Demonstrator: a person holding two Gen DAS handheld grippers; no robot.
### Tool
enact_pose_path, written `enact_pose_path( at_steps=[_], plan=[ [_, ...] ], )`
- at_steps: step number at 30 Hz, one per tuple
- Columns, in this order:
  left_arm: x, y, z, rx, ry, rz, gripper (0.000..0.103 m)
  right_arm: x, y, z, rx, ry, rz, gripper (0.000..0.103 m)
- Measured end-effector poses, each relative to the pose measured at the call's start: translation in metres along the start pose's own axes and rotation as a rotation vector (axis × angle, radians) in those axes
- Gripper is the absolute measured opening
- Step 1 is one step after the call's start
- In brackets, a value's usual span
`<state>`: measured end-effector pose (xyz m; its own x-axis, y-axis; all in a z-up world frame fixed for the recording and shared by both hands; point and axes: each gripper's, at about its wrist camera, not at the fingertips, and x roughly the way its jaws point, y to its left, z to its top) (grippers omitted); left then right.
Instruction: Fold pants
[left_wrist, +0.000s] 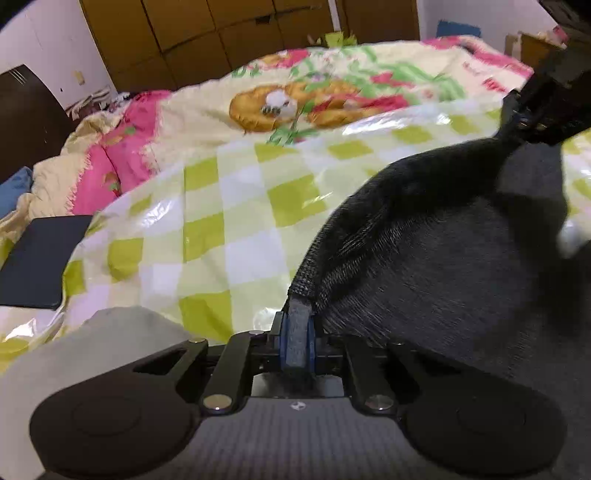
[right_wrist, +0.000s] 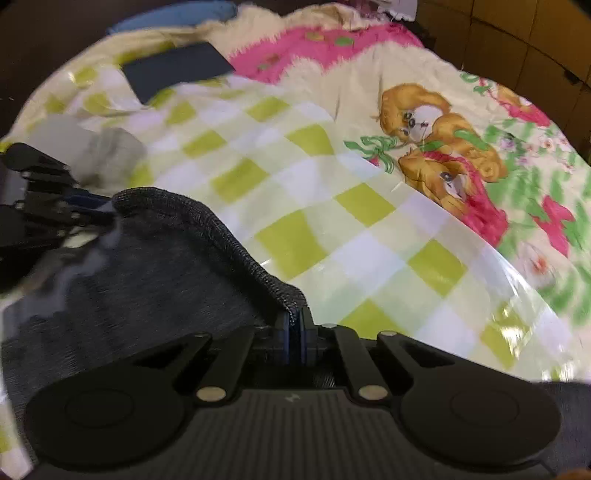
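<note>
We are pinching the dark pants (left_wrist: 461, 258) at both ends, left gripper (left_wrist: 297, 332) and right gripper (right_wrist: 297, 325) clamping the hem above the checked sheet (left_wrist: 221, 221).

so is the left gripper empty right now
No, the left gripper is clamped on the ribbed edge of the dark pants.

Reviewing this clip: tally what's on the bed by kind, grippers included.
Grippers: 2, left gripper and right gripper, each clamped on the pants
Dark grey knit pants: 1
Folded dark navy garment: 1
Folded light grey garment: 1
Green-checked plastic sheet: 1
Total: 6
</note>
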<state>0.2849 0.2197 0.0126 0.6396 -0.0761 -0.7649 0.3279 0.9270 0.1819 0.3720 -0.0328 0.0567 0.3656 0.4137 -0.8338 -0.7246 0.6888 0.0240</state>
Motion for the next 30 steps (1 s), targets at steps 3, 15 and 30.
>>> enact_pose_path(
  at_steps=[3, 15, 30],
  plan=[
    [-0.039, -0.013, -0.016, 0.001, -0.041, -0.007, 0.025, -0.049, 0.026, -0.027, 0.019, -0.034, 0.002, 0.006],
    [-0.106, -0.083, -0.127, 0.070, -0.050, 0.065, 0.025, -0.097, 0.167, -0.159, 0.178, -0.002, 0.073, 0.006],
    [-0.118, -0.091, -0.192, -0.069, -0.080, 0.117, 0.026, -0.052, 0.209, -0.173, 0.157, 0.085, -0.049, 0.008]
  ],
)
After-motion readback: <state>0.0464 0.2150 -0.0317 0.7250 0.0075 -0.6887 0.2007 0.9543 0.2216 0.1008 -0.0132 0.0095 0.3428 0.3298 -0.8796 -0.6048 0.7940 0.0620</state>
